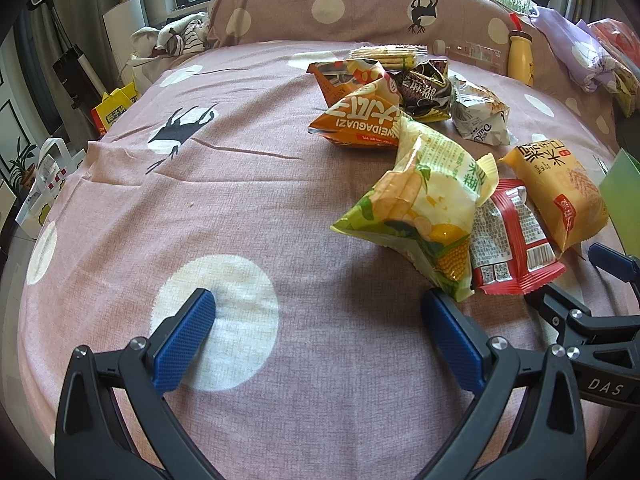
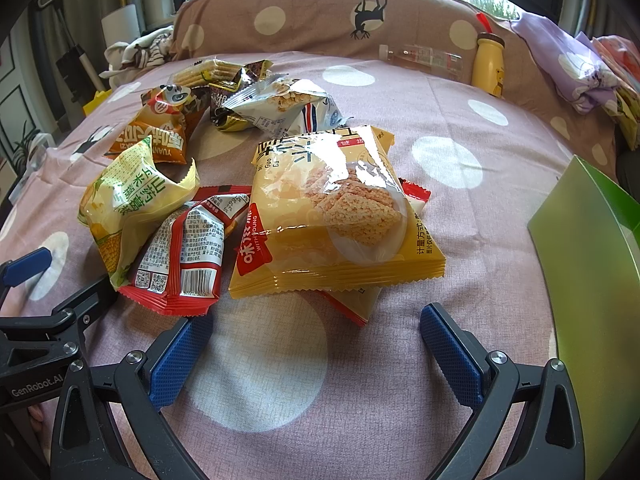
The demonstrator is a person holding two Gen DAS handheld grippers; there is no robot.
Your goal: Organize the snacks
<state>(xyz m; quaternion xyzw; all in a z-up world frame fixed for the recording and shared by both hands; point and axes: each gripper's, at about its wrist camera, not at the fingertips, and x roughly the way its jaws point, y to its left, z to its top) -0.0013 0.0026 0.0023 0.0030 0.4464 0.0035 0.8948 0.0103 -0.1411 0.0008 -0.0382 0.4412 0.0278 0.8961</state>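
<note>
A pile of snack bags lies on a pink spotted bed sheet. Nearest my left gripper is a yellow-green corn snack bag, just beyond its right finger, with a red bag beside it. The left gripper is open and holds nothing. My right gripper is also open, low over the sheet, with a yellow rice-cracker bag just ahead of it, lying on another red-edged bag. The corn bag and red bag sit to its left.
Farther back lie orange bags, a dark bag, a silver bag and a biscuit pack. A green box stands at the right. A yellow bottle and a clear bottle rest against the spotted pillow.
</note>
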